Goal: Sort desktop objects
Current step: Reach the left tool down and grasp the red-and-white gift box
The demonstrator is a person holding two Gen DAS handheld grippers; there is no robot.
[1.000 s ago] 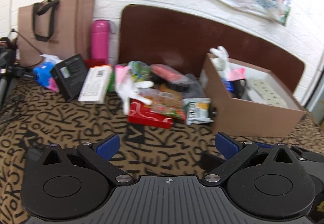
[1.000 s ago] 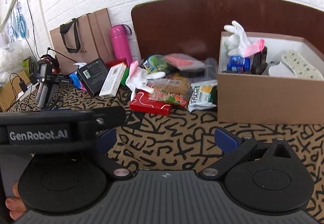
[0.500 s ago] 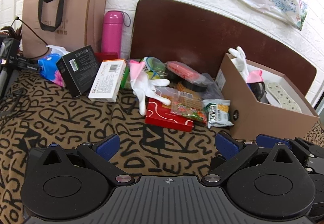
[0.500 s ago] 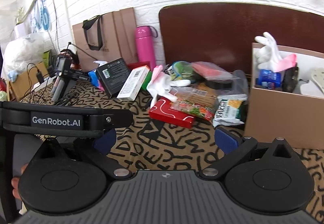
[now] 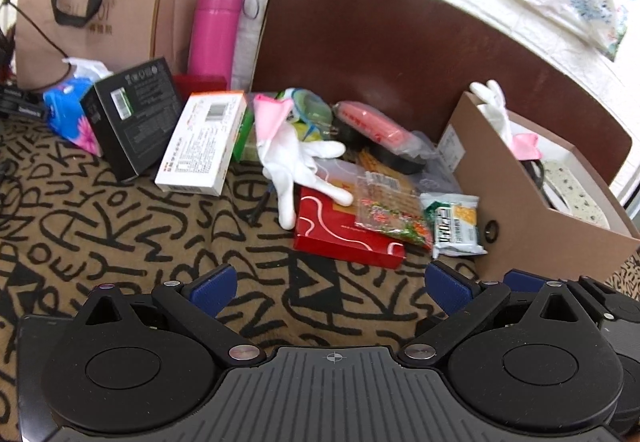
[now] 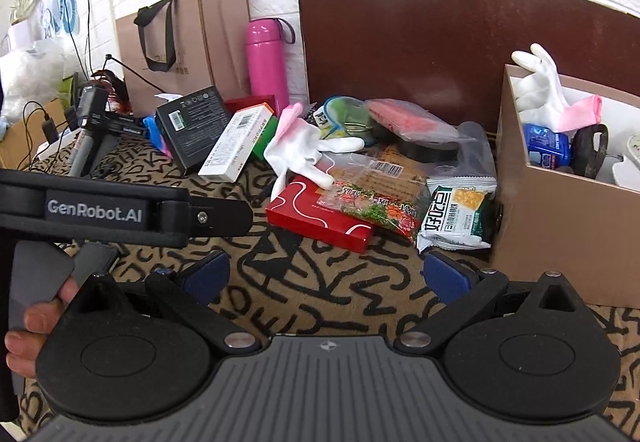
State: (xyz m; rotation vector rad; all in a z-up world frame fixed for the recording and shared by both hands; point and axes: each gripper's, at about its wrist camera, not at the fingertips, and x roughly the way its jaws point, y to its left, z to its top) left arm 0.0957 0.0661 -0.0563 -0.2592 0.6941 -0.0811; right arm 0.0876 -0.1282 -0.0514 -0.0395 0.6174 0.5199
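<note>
Now the pile is being neared: red box at twelve o'clock, larger than before; left gripper and right gripper jaws being held apart, empty.

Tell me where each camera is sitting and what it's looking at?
Left wrist: sits on the left gripper, facing the red box; its open fingers show.
Right wrist: sits on the right gripper, facing the same pile; its open fingers and the person's fingertips show.
Both see the white glove and cardboard box.
</note>
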